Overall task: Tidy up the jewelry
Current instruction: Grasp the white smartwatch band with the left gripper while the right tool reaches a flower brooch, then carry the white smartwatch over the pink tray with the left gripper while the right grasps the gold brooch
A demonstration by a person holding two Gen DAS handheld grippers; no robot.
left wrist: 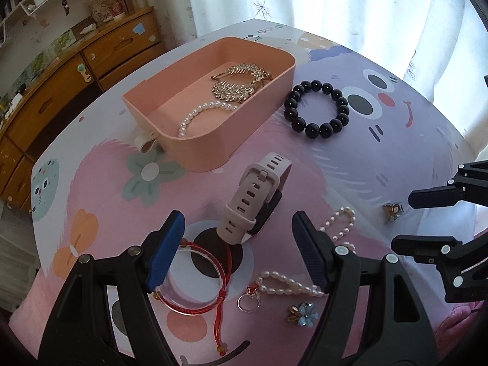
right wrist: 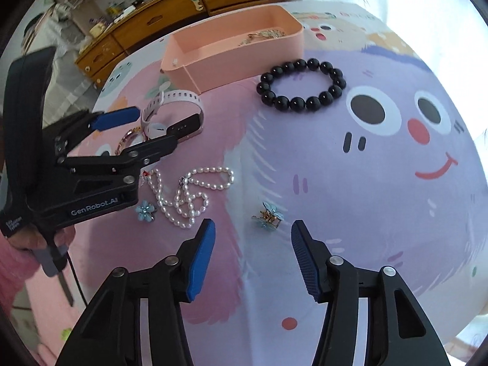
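Note:
A pink box [left wrist: 198, 149] holds a gold leaf hair comb [left wrist: 241, 80] and a pearl bracelet [left wrist: 198, 116]; it also shows in the right wrist view [right wrist: 244, 58]. A black bead bracelet [left wrist: 317, 105] [right wrist: 302, 84] lies beside it. My left gripper [left wrist: 238, 238] is open over a pink watch [left wrist: 253, 195], with a red cord bracelet [left wrist: 195, 277], a ring [left wrist: 248, 302], a pearl necklace [left wrist: 305, 262] and a blue flower [left wrist: 305, 314] nearby. My right gripper [right wrist: 253, 238] is open, just short of a blue butterfly clip [right wrist: 268, 215].
The table wears a cartoon-print cloth [right wrist: 366, 183]. A wooden cabinet [left wrist: 61, 91] stands beyond its far left edge, white curtains [left wrist: 335, 0] behind. The left gripper's body [right wrist: 76, 164] reaches in from the left in the right wrist view.

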